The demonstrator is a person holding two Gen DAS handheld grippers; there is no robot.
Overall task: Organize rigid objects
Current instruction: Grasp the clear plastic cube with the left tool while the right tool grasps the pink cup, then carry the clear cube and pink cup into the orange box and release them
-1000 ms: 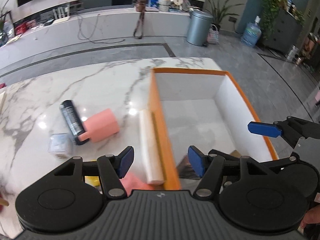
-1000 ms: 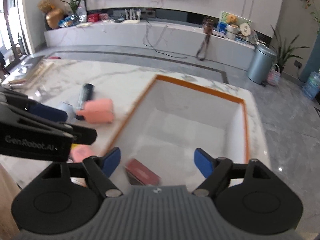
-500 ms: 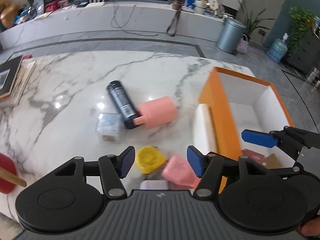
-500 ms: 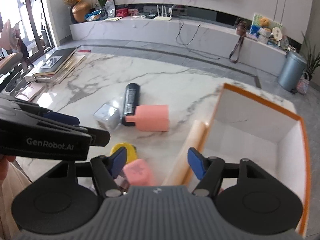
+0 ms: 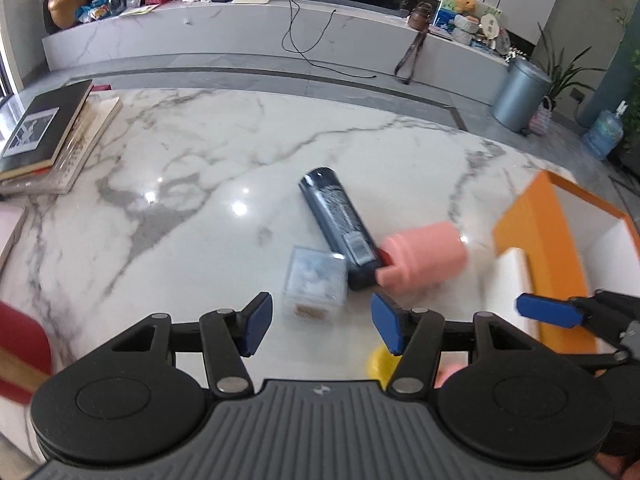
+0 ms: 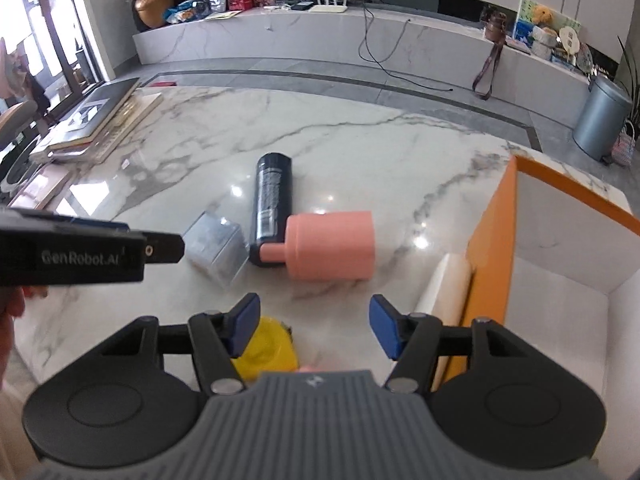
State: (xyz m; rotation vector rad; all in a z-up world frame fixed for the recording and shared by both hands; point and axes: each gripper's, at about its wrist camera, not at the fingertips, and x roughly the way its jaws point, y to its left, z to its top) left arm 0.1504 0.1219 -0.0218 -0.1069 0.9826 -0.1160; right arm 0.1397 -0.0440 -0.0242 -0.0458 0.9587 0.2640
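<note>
A black bottle (image 5: 340, 226) lies on the marble table beside a pink cylinder (image 5: 424, 258) and a clear plastic box (image 5: 314, 282). In the right wrist view the bottle (image 6: 272, 208), pink cylinder (image 6: 332, 245) and clear box (image 6: 216, 246) lie ahead. A yellow object (image 6: 268, 350) sits under my right gripper (image 6: 312, 330), which is open and empty. My left gripper (image 5: 322, 328) is open and empty just before the clear box. The orange-rimmed white box (image 6: 560, 248) stands at the right, with a cream roll (image 6: 444, 292) against its outer wall.
A stack of books (image 5: 48, 136) lies at the table's far left edge. A red object (image 5: 20, 336) is at the near left. The orange box (image 5: 560, 224) bounds the right side. The floor beyond holds a bin (image 5: 520, 94).
Both grippers have swung left, away from the orange box and over the loose objects on the table. Both stay open and empty.
</note>
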